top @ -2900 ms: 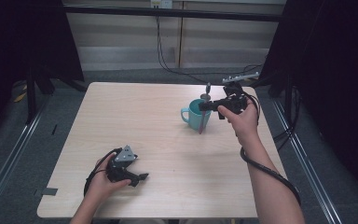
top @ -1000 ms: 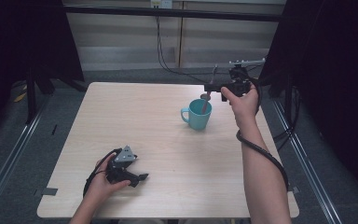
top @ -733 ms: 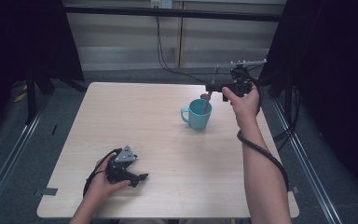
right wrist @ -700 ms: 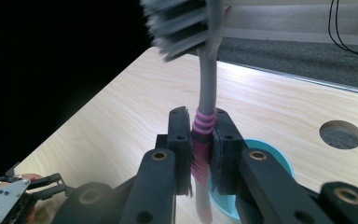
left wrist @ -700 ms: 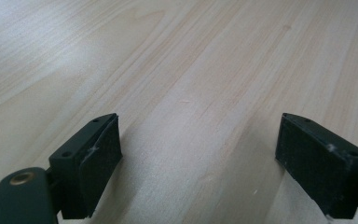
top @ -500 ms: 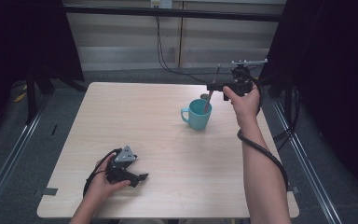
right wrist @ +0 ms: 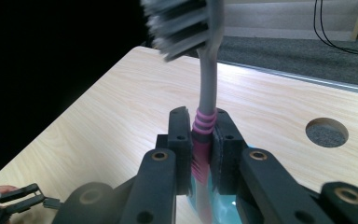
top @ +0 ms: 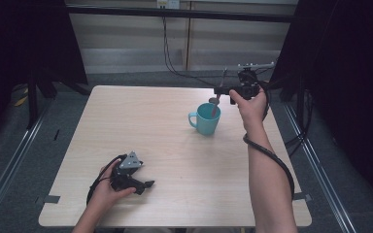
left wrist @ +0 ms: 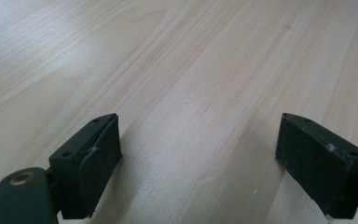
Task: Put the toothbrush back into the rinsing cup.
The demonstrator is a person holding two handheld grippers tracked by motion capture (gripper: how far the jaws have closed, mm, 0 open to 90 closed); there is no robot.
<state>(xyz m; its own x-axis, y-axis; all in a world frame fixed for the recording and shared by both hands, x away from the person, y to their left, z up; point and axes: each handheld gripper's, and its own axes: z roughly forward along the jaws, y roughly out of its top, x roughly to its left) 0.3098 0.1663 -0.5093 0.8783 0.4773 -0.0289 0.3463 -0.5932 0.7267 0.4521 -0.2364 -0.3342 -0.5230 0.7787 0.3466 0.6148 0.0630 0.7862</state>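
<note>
Overhead, the right gripper [top: 222, 91] holds a toothbrush [top: 215, 101] above the teal mug [top: 205, 118]; the left gripper [top: 143, 184] rests on the counter [top: 141, 116]. Left gripper view: fingers [left wrist: 98, 161] wide apart, empty. Right gripper view: fingers [right wrist: 181, 140] clamp the blurred, seemingly grey-pink handle

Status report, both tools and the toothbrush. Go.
Right tool shut on toothbrush, above teal mug. Left tool open, resting on table. Nothing in the way.
</note>
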